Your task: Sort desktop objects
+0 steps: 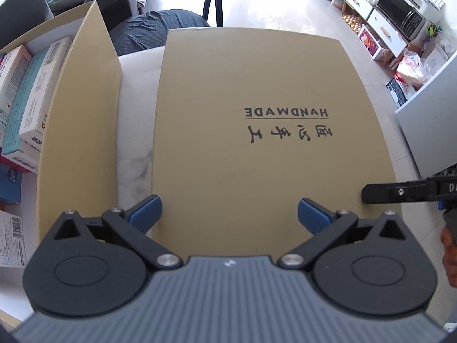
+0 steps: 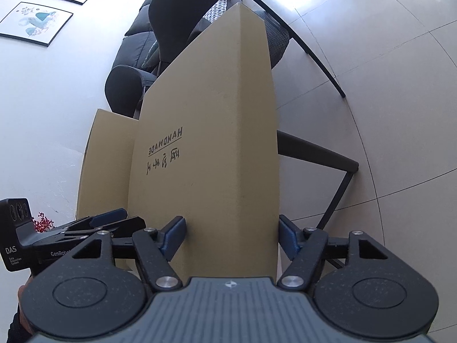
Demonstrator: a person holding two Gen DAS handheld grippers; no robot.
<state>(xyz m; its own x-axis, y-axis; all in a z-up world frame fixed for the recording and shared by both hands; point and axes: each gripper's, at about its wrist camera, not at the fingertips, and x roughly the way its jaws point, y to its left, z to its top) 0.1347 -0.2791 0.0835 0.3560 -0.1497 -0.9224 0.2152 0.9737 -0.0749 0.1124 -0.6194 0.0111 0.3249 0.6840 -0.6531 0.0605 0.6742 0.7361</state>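
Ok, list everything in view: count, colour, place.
box lid: one, tan, printed HANDMADE, on the table at centre.
open box: one, tan, left of the lid.
cartons: several, white, teal, blue, inside the open box.
table: one, white marble, under both.
chairs: at least two, dark, beyond the table.
microwave: one, on a white cabinet, far right.
left hand-held gripper: open over the lid.
right hand-held gripper: straddling the lid's edge.

Pale glossy floor tiles [image 2: 371, 57], bright window glare far right. White wall [image 2: 42, 91] on left with two black-framed prints [image 2: 35, 24]. Dark grey sofa [image 2: 137, 43] along the wall; black chair [image 2: 182, 8] near it. Low white cabinet [image 1: 382, 25] far right holding a microwave [image 1: 402, 14]; bags and clutter on the floor beside it.
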